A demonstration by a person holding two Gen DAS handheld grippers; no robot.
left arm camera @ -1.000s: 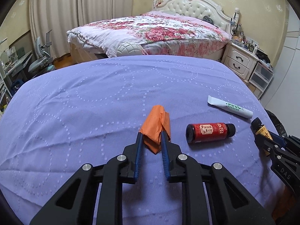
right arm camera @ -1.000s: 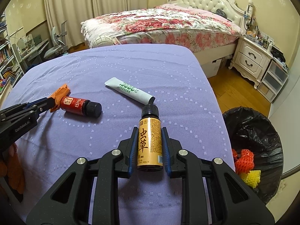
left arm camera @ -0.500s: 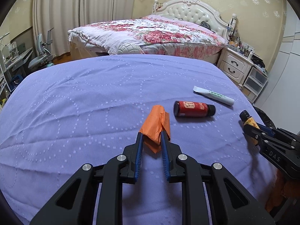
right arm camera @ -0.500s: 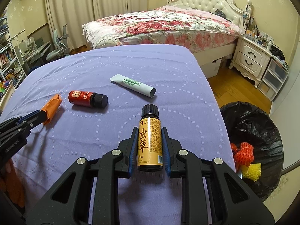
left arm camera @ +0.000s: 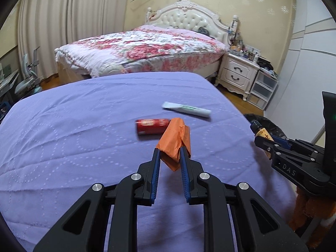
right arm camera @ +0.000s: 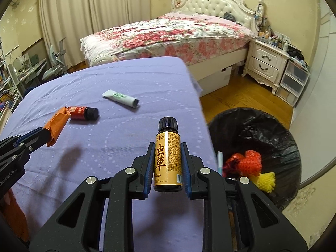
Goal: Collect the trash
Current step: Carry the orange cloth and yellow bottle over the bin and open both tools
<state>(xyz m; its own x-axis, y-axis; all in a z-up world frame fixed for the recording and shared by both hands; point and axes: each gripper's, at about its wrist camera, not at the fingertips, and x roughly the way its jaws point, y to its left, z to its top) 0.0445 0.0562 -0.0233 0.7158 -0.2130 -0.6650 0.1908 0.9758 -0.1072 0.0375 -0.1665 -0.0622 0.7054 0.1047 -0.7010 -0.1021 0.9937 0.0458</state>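
My left gripper [left arm camera: 169,150] is shut on a crumpled orange paper [left arm camera: 175,140], held above the purple cloth [left arm camera: 84,126]. My right gripper [right arm camera: 167,147] is shut on a gold-labelled bottle [right arm camera: 168,157] with a black cap, held near the cloth's right edge. A red bottle [left arm camera: 151,126] and a white tube [left arm camera: 187,109] lie on the cloth beyond both grippers. In the right wrist view the orange paper [right arm camera: 55,125] and the left gripper [right arm camera: 45,133] come in from the left, next to the red bottle [right arm camera: 83,112]. A black-lined bin [right arm camera: 262,134] stands on the floor to the right.
The bin holds red and yellow foam nets [right arm camera: 252,161]. A floral bed [right arm camera: 168,33] lies behind the table, with a white nightstand [right arm camera: 266,65] and plastic drawers [right arm camera: 294,82] at the right. A chair and desk [right arm camera: 42,67] stand far left.
Both grippers have moved to the right with their loads and a little up. The bin has come further into the right wrist view, and the red bottle has slid left behind the orange paper.
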